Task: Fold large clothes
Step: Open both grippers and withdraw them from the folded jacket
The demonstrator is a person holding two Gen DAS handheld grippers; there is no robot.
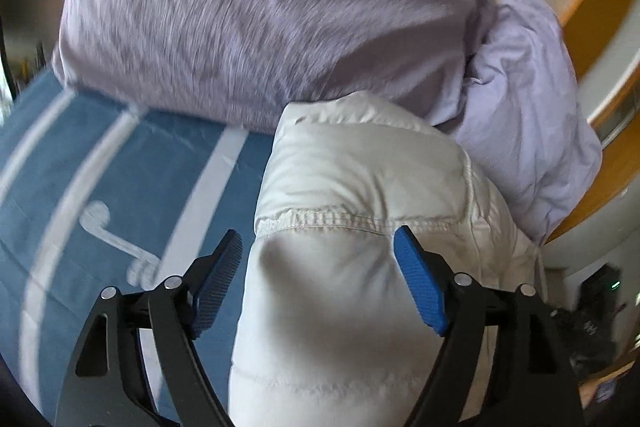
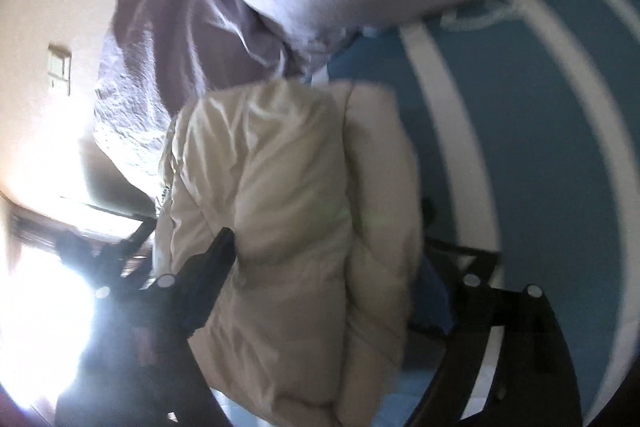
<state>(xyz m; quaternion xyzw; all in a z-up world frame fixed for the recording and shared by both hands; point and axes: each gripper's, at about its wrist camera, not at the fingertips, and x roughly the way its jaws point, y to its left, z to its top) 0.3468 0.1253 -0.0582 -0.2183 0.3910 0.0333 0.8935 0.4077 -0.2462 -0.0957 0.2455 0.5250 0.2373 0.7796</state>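
Note:
A white puffy padded jacket [image 1: 352,267] lies bunched on a blue bedspread [image 1: 120,187] with white stripes. My left gripper [image 1: 320,239] straddles a thick fold of it, its blue pads [image 1: 420,279] spread wide on either side, pressing the fabric. In the right wrist view the same jacket [image 2: 280,227] looks beige and fills the gap of my right gripper [image 2: 332,247]; its left finger [image 2: 208,283] presses the fabric, the right finger is mostly hidden behind the bulge. The view is blurred.
A large lilac pillow [image 1: 248,27] lies just beyond the jacket, with a second paler pillow [image 1: 528,115] to its right. A wooden bed frame [image 1: 592,7] curves at the right. In the right wrist view, bright window glare [image 2: 40,307] fills the lower left.

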